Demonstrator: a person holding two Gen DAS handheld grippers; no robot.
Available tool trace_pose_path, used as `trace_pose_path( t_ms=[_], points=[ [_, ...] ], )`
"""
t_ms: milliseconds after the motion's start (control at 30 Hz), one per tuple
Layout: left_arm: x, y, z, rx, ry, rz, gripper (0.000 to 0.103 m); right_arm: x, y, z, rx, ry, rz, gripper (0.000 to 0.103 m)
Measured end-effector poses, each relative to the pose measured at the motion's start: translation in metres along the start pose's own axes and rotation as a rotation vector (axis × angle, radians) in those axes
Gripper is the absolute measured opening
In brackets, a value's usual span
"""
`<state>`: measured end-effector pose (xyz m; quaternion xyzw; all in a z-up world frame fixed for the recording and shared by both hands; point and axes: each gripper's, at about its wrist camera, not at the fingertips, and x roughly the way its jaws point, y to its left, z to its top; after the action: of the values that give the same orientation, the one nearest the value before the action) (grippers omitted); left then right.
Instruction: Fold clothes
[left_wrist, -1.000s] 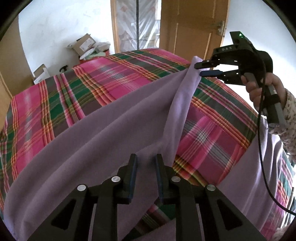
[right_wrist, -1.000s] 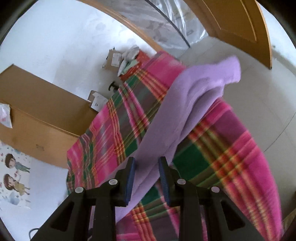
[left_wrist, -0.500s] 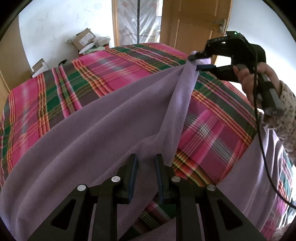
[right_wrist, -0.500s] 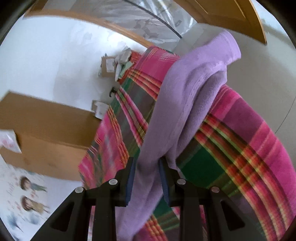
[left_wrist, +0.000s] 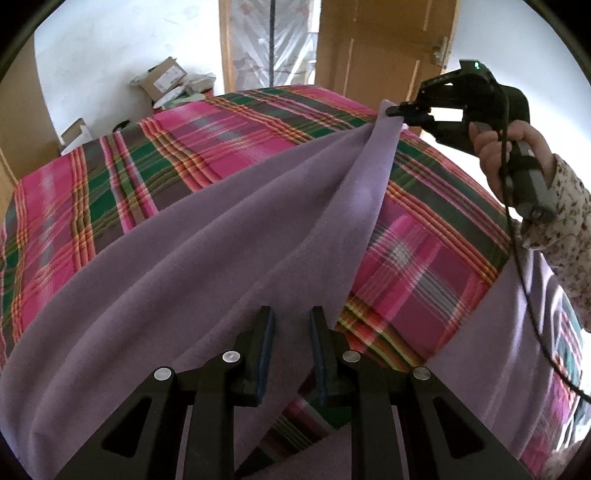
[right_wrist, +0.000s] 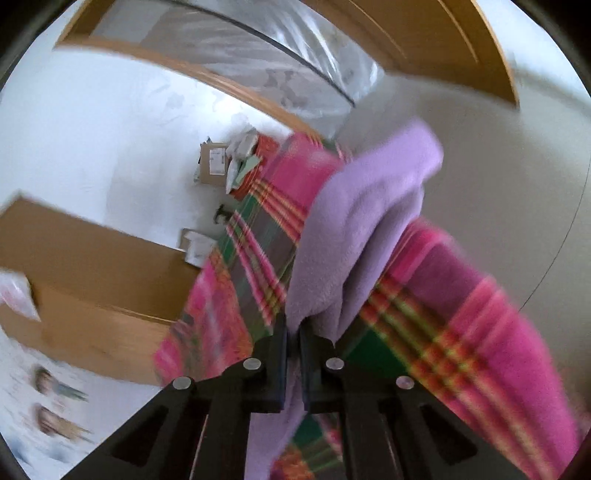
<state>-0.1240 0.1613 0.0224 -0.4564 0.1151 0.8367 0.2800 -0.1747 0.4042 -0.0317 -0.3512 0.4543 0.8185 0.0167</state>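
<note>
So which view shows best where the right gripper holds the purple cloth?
The left wrist view: the right gripper pinches the purple cloth at its raised corner. The right wrist view is blurred and shows only cloth bunched between its fingers.

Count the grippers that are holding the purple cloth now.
2. The right gripper pinches a raised corner of the purple cloth; the left gripper holds its near edge.
</note>
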Motion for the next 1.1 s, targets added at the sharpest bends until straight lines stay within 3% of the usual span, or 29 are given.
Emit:
trace_pose_path(
  t_ms=[100, 467, 633, 833, 1000, 1100],
  points=[
    [-0.002, 0.003, -0.004, -0.002, 0.011, -0.038, 0.02, -0.023, 0.01, -0.009, -0.111, -0.055, -0.078, 0.006],
    [-0.006, 0.007, -0.01, -0.02, 0.014, -0.055, 0.02, -0.067, -0.021, -0.052, -0.04, -0.128, -0.185, 0.006],
    [-0.008, 0.005, -0.01, -0.011, 0.008, -0.075, 0.02, -0.061, -0.037, -0.048, 0.041, -0.094, -0.167, 0.006],
    [-0.01, 0.013, -0.011, -0.026, 0.01, -0.039, 0.02, -0.058, -0.063, -0.04, 0.156, -0.078, -0.115, 0.013],
    [-0.008, -0.007, -0.016, 0.095, 0.034, 0.01, 0.022, -0.054, -0.066, -0.029, 0.162, -0.092, -0.13, 0.014],
    [-0.008, -0.01, -0.017, 0.11, 0.033, 0.039, 0.023, -0.055, -0.064, -0.031, 0.156, -0.095, -0.136, 0.014]
  ],
)
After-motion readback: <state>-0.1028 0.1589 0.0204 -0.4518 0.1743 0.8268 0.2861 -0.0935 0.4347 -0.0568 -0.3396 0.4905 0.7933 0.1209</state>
